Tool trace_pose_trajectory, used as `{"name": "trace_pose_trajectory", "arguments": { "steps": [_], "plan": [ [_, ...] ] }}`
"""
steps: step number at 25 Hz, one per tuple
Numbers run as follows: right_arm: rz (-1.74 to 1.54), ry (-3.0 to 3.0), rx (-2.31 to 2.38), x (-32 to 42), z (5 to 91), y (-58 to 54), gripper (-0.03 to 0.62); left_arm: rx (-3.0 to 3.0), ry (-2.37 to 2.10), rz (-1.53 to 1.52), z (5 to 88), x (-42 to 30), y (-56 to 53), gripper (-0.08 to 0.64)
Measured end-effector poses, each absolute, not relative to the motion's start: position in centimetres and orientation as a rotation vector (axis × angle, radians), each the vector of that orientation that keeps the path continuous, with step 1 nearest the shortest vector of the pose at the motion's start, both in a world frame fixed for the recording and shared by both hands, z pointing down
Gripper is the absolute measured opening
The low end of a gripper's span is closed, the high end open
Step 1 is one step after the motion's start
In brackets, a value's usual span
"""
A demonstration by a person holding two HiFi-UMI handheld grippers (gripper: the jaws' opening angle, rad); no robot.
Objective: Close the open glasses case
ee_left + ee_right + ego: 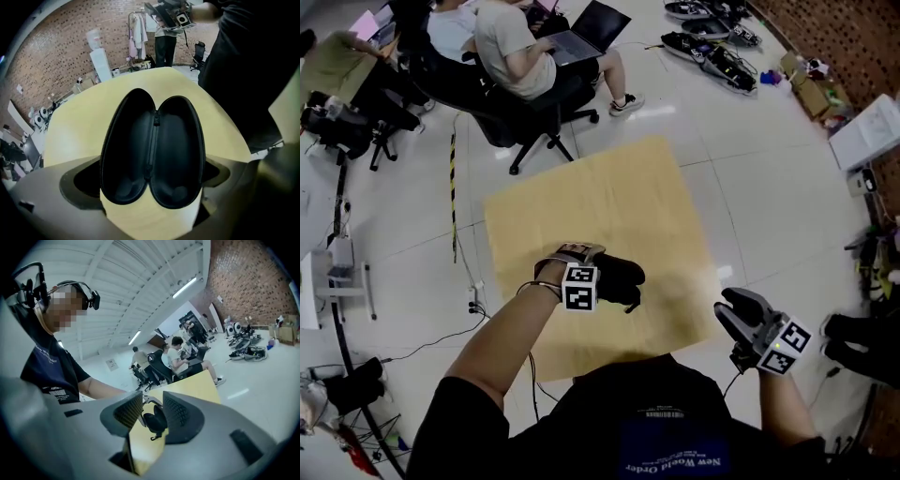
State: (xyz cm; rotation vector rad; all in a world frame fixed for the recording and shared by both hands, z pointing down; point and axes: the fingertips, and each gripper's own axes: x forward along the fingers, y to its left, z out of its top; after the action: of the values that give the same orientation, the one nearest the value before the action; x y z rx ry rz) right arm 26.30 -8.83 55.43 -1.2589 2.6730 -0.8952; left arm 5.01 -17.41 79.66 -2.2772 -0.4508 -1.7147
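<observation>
left claw (150, 180), released wide, straddles the open glasses case (152, 140); right claw (151, 414) hangs parted, empty. the case looks light, stiff-shelled; best pushed at one half's outer rim.

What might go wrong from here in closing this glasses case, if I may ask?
The left gripper, jaws open, straddles the glasses case, which lies open flat; closing may skid it across the table instead of folding it. The right gripper hangs off by the table's edge, so nothing braces the case.
</observation>
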Motion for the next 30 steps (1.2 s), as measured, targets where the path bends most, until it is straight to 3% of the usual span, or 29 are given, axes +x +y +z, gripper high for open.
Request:
{"name": "trace_pose_trajectory", "arguments": {
  "steps": [6,8,12,18,30],
  "plan": [
    [-0.910,2.659,-1.277,26.1,55.5,-8.5,0.106,-2.326,-0.502,-1.653,79.1,5.7,-17.1,0.568],
    [-0.904,2.659,-1.270,25.8,55.3,-8.6,0.106,-2.365,-0.484,-1.615,78.1,5.7,-16.7,0.499],
    [-0.893,2.670,-1.237,24.8,55.0,-9.0,0.106,-2.487,-0.414,-1.540,76.4,5.6,-16.4,0.282],
    [-0.846,2.735,-1.185,22.7,54.1,-9.3,0.106,-2.616,-0.258,-1.411,73.9,4.7,-15.8,0.278],
    [-0.459,3.071,-0.777,11.8,46.4,-11.6,0.106,-2.734,0.367,-0.633,50.1,-1.1,-14.2,0.276]
  ]
}}
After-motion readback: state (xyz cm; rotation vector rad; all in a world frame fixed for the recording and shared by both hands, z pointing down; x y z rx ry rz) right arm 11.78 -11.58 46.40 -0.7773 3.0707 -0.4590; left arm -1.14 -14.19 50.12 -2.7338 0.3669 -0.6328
